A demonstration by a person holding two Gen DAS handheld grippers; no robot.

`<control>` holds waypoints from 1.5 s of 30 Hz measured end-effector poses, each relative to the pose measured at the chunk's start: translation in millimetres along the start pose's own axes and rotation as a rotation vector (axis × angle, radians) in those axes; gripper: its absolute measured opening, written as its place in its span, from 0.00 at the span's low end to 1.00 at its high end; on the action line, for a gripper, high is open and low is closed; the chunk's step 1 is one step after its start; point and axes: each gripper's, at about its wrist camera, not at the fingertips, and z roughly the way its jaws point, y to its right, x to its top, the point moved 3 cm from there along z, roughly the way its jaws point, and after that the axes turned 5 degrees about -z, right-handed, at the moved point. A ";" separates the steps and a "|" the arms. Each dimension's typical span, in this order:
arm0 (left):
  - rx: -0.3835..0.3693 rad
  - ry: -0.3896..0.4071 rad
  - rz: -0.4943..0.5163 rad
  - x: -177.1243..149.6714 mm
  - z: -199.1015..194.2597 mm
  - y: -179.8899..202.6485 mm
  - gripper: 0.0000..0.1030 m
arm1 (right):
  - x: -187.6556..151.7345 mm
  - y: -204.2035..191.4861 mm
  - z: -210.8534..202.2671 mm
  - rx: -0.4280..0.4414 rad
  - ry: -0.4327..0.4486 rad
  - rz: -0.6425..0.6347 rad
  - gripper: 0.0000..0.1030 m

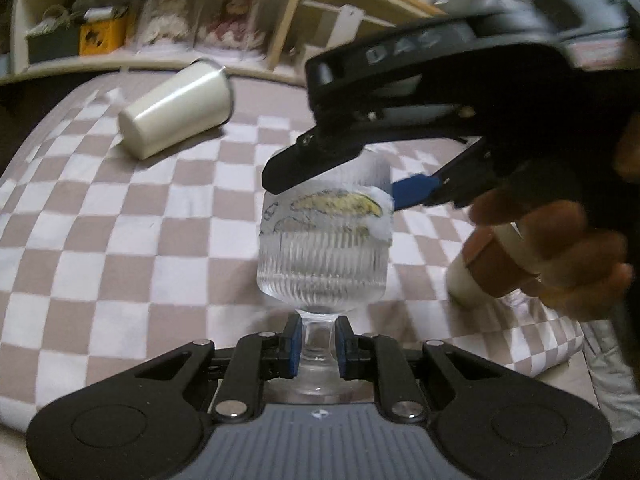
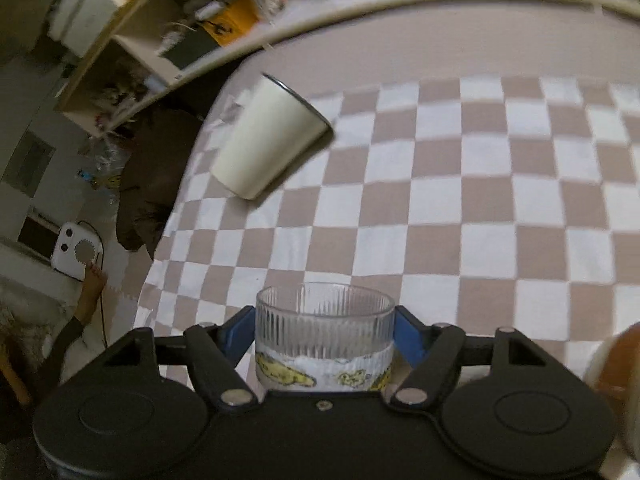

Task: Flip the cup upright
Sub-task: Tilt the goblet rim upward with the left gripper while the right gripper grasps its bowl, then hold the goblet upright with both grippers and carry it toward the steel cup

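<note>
Cream cup on its side upper left on checkered cloth, centre frame ribbed clear glass (yellow-printed band), stem clamped by left gripper, bowl gripped by right gripper, mouth up in right wrist view.

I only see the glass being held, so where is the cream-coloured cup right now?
The cream cup lies on its side on the checkered cloth, far left in the left wrist view, beyond the glass and near the shelf.
</note>
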 end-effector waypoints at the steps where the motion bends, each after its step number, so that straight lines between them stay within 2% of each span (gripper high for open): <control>1: 0.003 0.019 0.017 -0.7 0.2 4.6 0.18 | -1.9 -3.6 -9.3 -0.011 0.021 -0.032 0.71; 5: 0.023 0.116 0.131 -4.0 6.6 31.2 0.16 | -10.2 -14.5 -47.3 -0.070 0.098 -0.182 0.71; 8: -0.011 0.167 0.193 -4.6 14.3 49.0 0.16 | -16.7 -21.6 -68.5 -0.138 0.141 -0.290 0.71; 12: -0.058 0.209 0.247 -8.4 25.1 65.1 0.15 | -22.2 -16.1 -88.9 -0.229 0.183 -0.357 0.71; 14: -0.056 0.221 0.272 -12.3 31.9 69.2 0.14 | -23.5 -8.5 -95.4 -0.254 0.186 -0.360 0.71; 18: -0.052 0.202 0.238 -13.5 45.8 65.1 0.12 | -28.3 4.3 -99.6 -0.265 0.192 -0.336 0.71; 23: -0.040 0.154 0.249 -20.0 54.8 60.5 0.11 | -37.2 7.1 -90.8 -0.284 0.181 -0.360 0.71; 26: -0.038 0.167 0.262 -21.5 55.2 60.3 0.11 | -39.2 10.6 -81.0 -0.278 0.167 -0.349 0.71; 34: -0.048 0.185 0.240 -14.6 57.2 58.0 0.11 | -38.3 8.8 -82.3 -0.294 0.197 -0.367 0.71; 39: -0.048 0.176 0.222 -12.2 60.2 52.9 0.11 | -37.6 8.0 -76.1 -0.336 0.212 -0.401 0.71; 45: -0.047 0.169 0.220 -11.8 56.9 55.7 0.10 | -37.3 12.1 -77.1 -0.330 0.225 -0.376 0.71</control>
